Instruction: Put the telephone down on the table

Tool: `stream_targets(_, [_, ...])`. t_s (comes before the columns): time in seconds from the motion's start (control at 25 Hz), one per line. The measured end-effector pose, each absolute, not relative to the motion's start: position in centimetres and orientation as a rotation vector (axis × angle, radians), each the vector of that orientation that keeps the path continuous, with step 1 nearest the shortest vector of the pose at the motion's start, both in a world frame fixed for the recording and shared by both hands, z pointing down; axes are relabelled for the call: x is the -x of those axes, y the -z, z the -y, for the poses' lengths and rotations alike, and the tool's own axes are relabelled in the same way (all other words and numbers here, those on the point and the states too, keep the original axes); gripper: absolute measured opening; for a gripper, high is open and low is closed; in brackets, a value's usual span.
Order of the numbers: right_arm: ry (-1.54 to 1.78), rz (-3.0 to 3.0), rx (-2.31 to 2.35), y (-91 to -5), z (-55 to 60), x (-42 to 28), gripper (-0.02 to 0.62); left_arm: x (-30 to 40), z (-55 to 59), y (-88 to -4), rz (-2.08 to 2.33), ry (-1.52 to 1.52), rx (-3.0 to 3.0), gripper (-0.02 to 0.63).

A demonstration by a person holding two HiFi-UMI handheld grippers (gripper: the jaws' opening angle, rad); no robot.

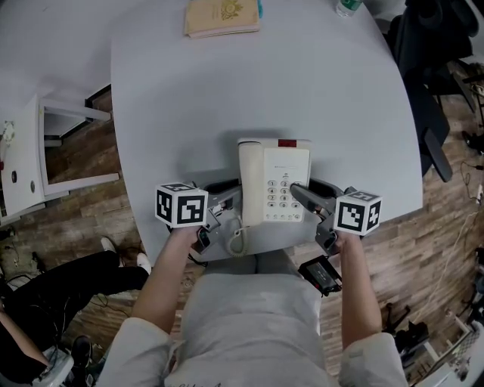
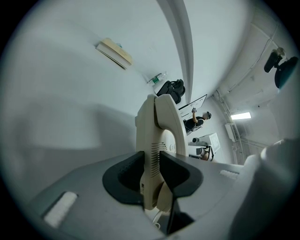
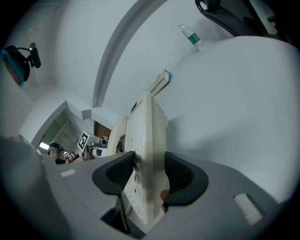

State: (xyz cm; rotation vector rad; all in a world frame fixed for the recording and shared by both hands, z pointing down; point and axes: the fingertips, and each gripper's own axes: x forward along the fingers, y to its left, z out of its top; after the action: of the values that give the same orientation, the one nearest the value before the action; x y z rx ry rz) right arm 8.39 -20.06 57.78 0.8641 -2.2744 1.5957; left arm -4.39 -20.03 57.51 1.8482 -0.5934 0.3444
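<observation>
A cream push-button telephone [image 1: 274, 181], handset on its left side, sits low over the grey table [image 1: 189, 91] near its front edge; I cannot tell whether it rests on the top. My left gripper [image 1: 231, 198] is shut on the phone's left edge, the right gripper [image 1: 302, 198] on its right edge. In the left gripper view the dark pads clamp the handset side of the telephone [image 2: 157, 140] at the left gripper [image 2: 152, 176]. In the right gripper view the keypad side of the telephone [image 3: 145, 140] is pinched by the right gripper [image 3: 149, 176]. The coiled cord [image 1: 237, 240] hangs at the table's front.
A tan book [image 1: 221, 17] lies at the table's far edge, and a bottle [image 1: 348, 6] stands at the far right. A black chair [image 1: 431, 68] stands to the right of the table, a white cabinet [image 1: 30, 159] to the left.
</observation>
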Motion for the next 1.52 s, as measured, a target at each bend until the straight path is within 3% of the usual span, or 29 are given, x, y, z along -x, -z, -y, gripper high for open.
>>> stream_targets(1.52, [-1.632, 2.232, -0.909, -60.9, 20.1, -8.8, 0.219, 4.0, 20.3, -60.8, 0.579, -0.355, -1.814, 0.118])
